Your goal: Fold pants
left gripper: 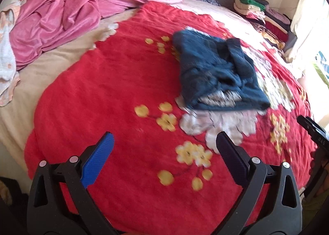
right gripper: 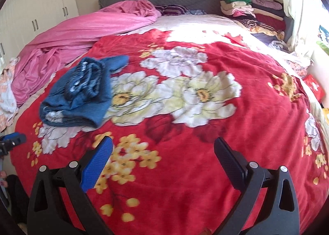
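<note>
The pants [left gripper: 218,70] lie as a thick blue bundle on the red flowered blanket [left gripper: 115,82], toward the left half of the bed and well back from its near edge, with the pink sheet [left gripper: 67,8] bunched along the left side beyond them. They look like soft, fuzzy fabric with a pale lining showing at the near fold, so they will probably be light, limp and not slippery, and will sag wherever they are not supported. The bundle appears already doubled over, with a rumpled band, perhaps the waist, lying on top; whether the folding is finished or needs one more turn and some smoothing is hard to judge. If another fold is wanted, the two near corners of the bundle seem the best places to pinch, one per gripper, taking all layers together so that the inner ones do not slide out. The left gripper [left gripper: 164,144] hangs over the blanket near the front edge of the bed, fingers spread wide with nothing between them, aimed at the pants from the near side. The right gripper [right gripper: 163,148] is likewise spread and empty, farther right along the front edge, facing the big white flowers with the pants off to its left. A stack of folded clothes [right gripper: 248,8] sits at the far right corner by the headboard.
</note>
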### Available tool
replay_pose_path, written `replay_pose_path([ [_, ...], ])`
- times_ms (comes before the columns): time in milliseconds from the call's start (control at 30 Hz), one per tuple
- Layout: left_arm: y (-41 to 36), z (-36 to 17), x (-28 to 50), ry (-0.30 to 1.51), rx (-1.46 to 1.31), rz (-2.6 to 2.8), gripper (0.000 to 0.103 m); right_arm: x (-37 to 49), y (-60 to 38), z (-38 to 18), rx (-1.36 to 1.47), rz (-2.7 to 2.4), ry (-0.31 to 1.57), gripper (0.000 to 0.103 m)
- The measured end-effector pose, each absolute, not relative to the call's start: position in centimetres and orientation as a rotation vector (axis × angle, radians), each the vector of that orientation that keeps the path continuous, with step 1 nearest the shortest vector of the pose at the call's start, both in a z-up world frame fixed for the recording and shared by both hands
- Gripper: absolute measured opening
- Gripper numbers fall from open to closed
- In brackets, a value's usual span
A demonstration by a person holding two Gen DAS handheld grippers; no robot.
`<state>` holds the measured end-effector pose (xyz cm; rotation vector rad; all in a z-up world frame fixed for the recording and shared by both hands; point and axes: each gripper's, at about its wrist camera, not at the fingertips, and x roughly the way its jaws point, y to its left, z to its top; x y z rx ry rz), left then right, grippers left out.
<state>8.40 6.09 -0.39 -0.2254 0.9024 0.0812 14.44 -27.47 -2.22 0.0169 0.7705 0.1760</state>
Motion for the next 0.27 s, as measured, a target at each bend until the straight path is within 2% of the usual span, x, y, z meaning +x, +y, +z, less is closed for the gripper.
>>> replay_pose_path([
  [267,21.9,-1.6,19.0,0.956,-0.319,0.401,0.093,21.3,-42.6,-2.2,0.049,-0.206,0.754,0.098],
])
